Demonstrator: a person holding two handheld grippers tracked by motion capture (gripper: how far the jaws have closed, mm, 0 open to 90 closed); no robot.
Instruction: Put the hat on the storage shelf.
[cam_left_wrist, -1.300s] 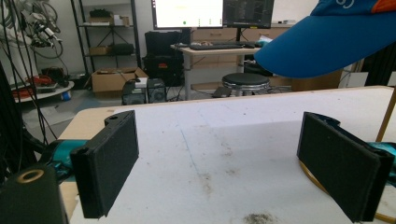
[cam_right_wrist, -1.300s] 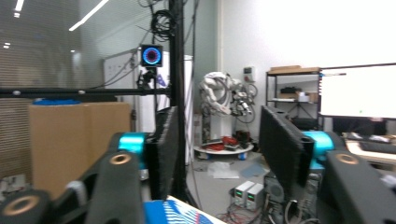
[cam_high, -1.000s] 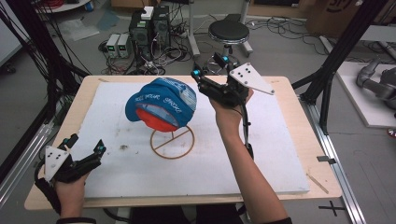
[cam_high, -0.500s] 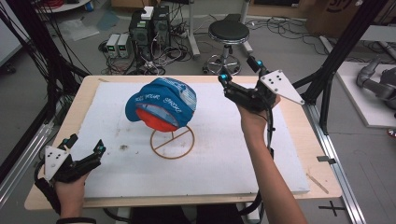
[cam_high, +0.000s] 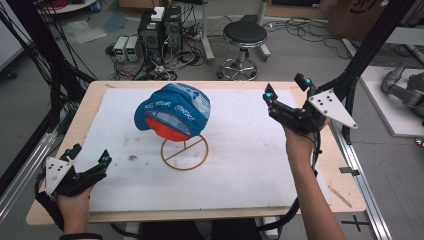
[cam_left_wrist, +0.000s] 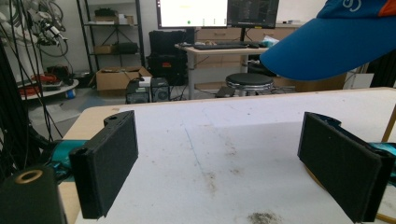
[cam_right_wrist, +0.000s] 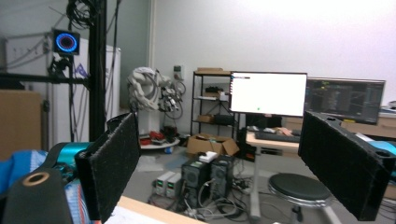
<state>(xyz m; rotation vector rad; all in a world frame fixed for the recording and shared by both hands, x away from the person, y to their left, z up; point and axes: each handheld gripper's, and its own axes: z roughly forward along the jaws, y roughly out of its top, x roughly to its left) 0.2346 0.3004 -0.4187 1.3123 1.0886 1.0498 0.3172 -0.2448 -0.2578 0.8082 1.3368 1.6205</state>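
Cap: blue cap (cam_high: 172, 110) with an orange underside and white lettering is seen perched on top of a stand (cam_high: 184, 152), toward the left-centre of the table; its brim (cam_left_wrist: 327, 46) is seen at the upper right of the left gripper view.
Stand: a wooden ring base with a crossbar is rested on the white mat (cam_high: 240, 150), directly under the cap.
Table: a light wooden top (cam_high: 345, 195) is covered by the stained white mat.
Left gripper (cam_high: 90, 160): held low at the near left corner of the table, jaws spread wide, nothing held between them; it is kept well apart from the cap.
Right gripper (cam_high: 286, 92): raised above the far right part of the table, jaws spread wide and empty, pointed toward the room beyond.
Background: a round black stool (cam_high: 244, 35) and grey boxes with cables are seen on the floor past the table.
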